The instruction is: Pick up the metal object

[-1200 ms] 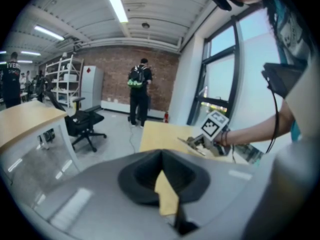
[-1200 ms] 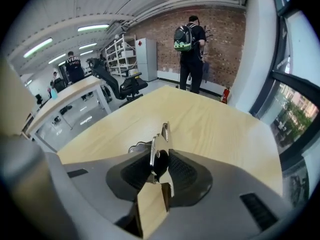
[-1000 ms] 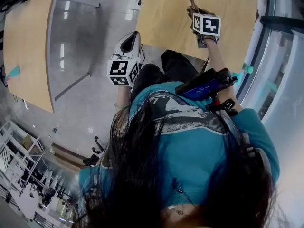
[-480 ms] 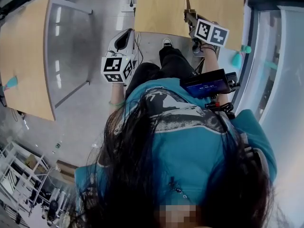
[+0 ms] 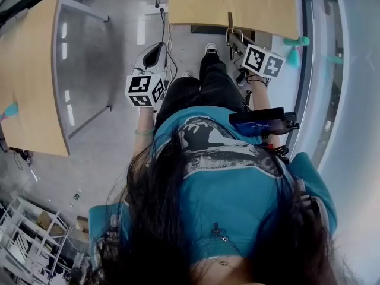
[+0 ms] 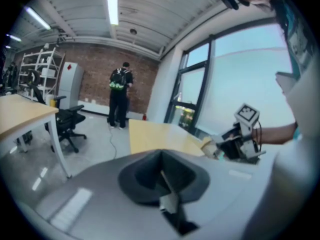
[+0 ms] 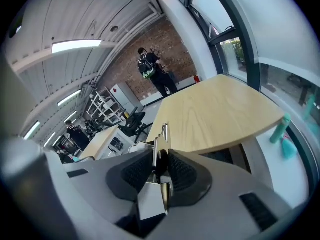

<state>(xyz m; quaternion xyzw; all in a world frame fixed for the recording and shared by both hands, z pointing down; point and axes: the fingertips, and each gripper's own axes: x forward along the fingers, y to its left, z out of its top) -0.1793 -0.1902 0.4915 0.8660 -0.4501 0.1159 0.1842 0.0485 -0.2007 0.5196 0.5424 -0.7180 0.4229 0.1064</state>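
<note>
The metal object (image 7: 161, 140) is a thin flat silver strip standing upright. My right gripper (image 7: 160, 163) is shut on its lower part, and the dark pads press it from both sides. In the head view the right gripper (image 5: 235, 38) hangs just off the near edge of the wooden table (image 5: 237, 5), with the metal object (image 5: 230, 22) poking up past the fingers. My left gripper (image 5: 157, 51) is held over the floor at the left of the person's knees. Its jaws meet with nothing between them in the left gripper view (image 6: 161, 168).
A second wooden table (image 5: 29, 70) stands at the left. A teal spray bottle (image 5: 295, 55) sits on the sill by the window, right of the table. A person with a backpack (image 6: 119, 96) stands far off by the brick wall, near an office chair (image 6: 67, 121).
The right gripper has drawn back with the metal object from over the table to just off its near edge. The left gripper has barely shifted.
</note>
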